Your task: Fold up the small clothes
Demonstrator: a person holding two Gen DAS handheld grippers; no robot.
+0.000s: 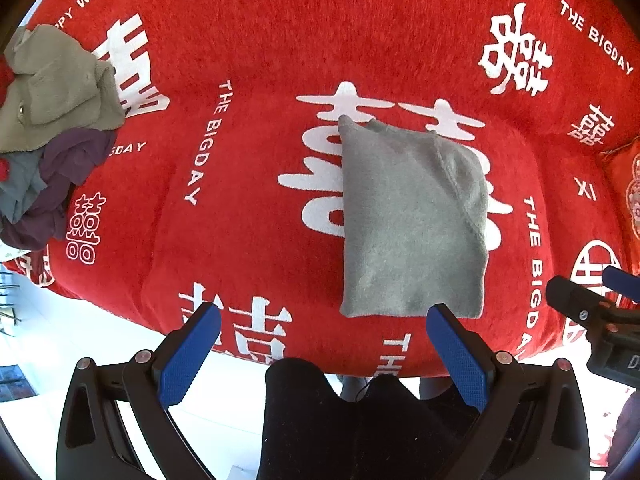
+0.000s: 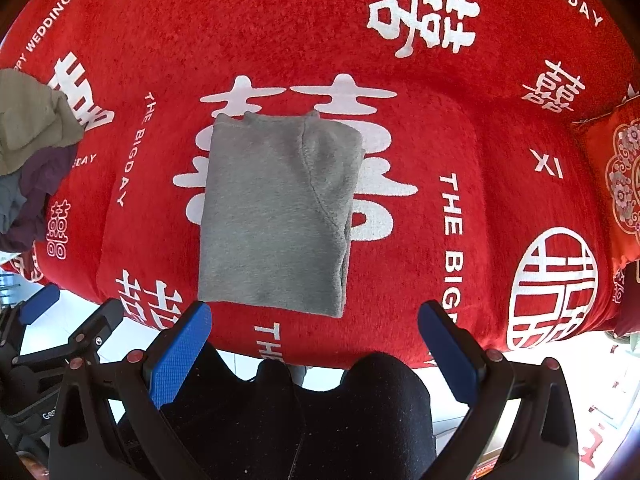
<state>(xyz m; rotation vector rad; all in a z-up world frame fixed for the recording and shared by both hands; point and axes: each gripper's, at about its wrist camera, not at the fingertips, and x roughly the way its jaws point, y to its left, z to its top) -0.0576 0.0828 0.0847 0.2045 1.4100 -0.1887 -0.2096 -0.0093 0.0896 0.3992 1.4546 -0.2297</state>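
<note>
A grey fleece garment [image 1: 412,220] [image 2: 276,212] lies folded into a flat rectangle on the red blanket, one flap laid diagonally across its right side. My left gripper [image 1: 324,312] hovers open just short of the garment's near edge, its blue pads [image 1: 192,348] empty. The right gripper [image 2: 314,312] is also open at that near edge with nothing between its fingers. Each gripper shows at the edge of the other's view: the right one [image 1: 600,312], the left one [image 2: 60,320].
The red blanket [image 1: 280,40] [image 2: 460,120] with white lettering covers the surface. A heap of clothes, olive, purple and grey-blue [image 1: 48,128] [image 2: 28,160], sits at the far left. A red embroidered cushion [image 2: 616,184] lies at the right. Dark trouser legs [image 2: 300,420] and white floor lie below.
</note>
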